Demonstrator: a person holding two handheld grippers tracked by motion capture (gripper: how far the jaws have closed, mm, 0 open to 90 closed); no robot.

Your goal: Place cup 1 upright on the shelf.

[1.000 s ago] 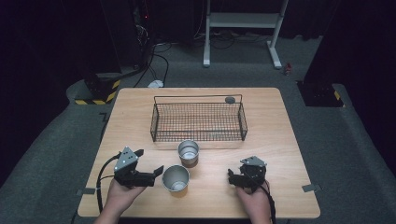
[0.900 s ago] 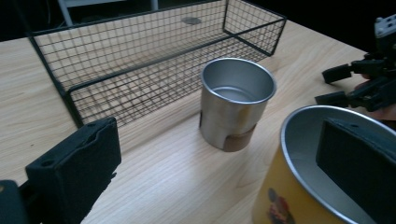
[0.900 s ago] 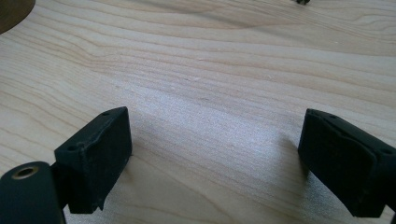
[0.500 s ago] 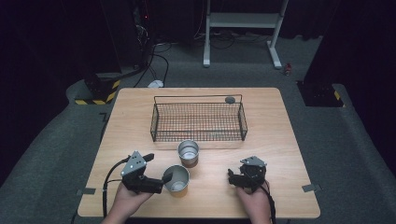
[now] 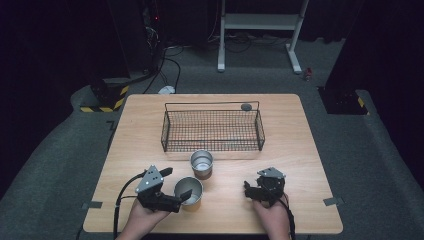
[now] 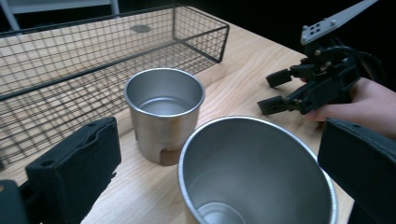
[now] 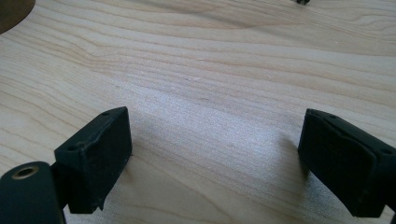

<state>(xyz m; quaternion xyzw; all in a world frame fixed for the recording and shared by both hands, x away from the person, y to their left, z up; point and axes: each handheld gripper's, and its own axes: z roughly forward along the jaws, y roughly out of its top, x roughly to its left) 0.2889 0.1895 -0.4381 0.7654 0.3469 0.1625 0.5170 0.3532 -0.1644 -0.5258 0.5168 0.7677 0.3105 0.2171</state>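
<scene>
Two steel cups stand on the wooden table. The near cup (image 5: pixel 189 191) (image 6: pixel 256 177) sits between the wide-apart jaws of my left gripper (image 5: pixel 176 185) (image 6: pixel 223 149), which is open; I cannot tell whether either jaw touches it. Just in front of the wire basket (image 5: pixel 212 131) (image 6: pixel 84 70) stands the far cup (image 5: pixel 202 163) (image 6: pixel 163 109), upright and empty. My right gripper (image 5: pixel 248 190) (image 7: pixel 215 154) rests low over bare wood to the right of the cups, open with nothing between its jaws. It is also seen from the left gripper view (image 6: pixel 314 86), held in a hand.
The black wire basket is empty and lies across the table's middle. A small dark disc (image 5: pixel 246 106) (image 6: pixel 140 28) lies on the table by its far right corner. A white stand (image 5: pixel 260 22) and cables are on the floor beyond the table.
My left gripper has moved right and slightly nearer, bringing its open jaws to either side of the near cup. The right gripper and both cups have stayed put.
</scene>
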